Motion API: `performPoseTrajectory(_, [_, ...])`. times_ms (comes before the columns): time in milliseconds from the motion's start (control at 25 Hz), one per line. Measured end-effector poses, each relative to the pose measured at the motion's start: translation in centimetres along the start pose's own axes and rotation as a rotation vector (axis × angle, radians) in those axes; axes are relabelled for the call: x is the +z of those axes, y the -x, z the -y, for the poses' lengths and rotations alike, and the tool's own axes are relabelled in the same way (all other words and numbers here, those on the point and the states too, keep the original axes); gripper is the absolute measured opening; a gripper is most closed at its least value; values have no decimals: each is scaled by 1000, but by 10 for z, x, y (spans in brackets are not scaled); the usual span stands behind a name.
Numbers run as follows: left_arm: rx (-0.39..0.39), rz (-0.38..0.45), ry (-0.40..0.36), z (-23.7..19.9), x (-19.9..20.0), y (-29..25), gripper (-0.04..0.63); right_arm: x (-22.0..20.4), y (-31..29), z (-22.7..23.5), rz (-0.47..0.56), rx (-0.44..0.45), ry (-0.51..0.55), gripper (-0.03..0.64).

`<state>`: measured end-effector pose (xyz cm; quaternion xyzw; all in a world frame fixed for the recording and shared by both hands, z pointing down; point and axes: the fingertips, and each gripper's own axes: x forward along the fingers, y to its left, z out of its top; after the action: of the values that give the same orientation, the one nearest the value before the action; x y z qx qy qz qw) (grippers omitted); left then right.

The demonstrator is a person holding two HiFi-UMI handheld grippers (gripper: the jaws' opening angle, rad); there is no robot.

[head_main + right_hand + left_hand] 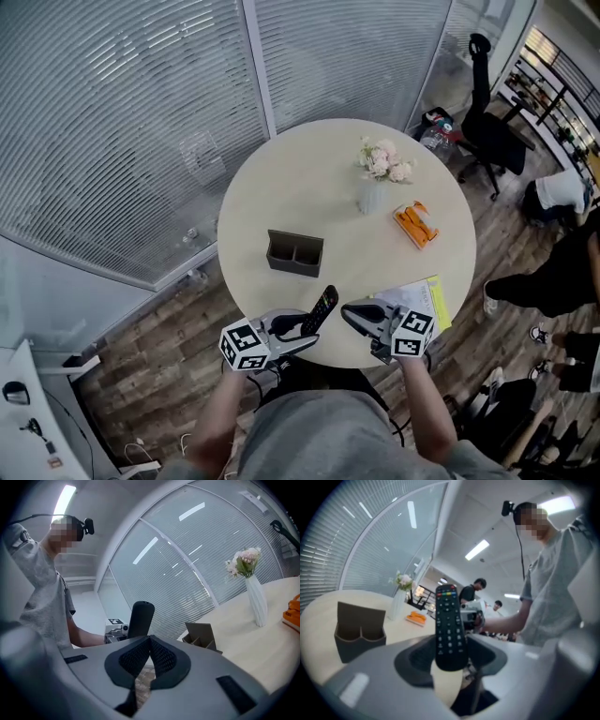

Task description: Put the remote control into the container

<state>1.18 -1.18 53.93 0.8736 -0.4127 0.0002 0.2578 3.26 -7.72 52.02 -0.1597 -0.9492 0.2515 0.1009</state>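
Round pale table [300, 187] on dark wood-plank floor [131, 375], white-slatted glass wall [112, 122] behind, black office chair [489, 131] beyond.

Black remote [320, 310] tilted — brown container [295, 254] beyond

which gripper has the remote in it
The left gripper, jaws clamped on the lower end of the remote control; the right gripper is shut and empty.

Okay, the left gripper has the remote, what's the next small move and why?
Probably carry the left gripper forward across the table until the remote control is above the container. The jaws clamp the remote's lower end near the table's near edge, while the open-topped container sits farther in. The right gripper is shut and empty.
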Motion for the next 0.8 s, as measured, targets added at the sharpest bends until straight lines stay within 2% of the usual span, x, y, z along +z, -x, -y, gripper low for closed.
performPoseTrajectory(160, [-26, 45, -5, 1, 18, 6, 206, 14, -9, -5, 12, 40, 5, 15])
performPoseTrajectory(480, [-76, 16, -10, -5, 21, 8, 206, 34, -17, -17, 88, 128, 4, 28])
performPoseTrajectory(680, [-116, 21, -13, -8, 24, 13, 206, 33, -28, -30, 101, 175, -6, 219])
performPoseTrajectory(800, [-148, 49, -5, -11, 30, 16, 206, 39, -37, -34, 125, 195, -18, 249])
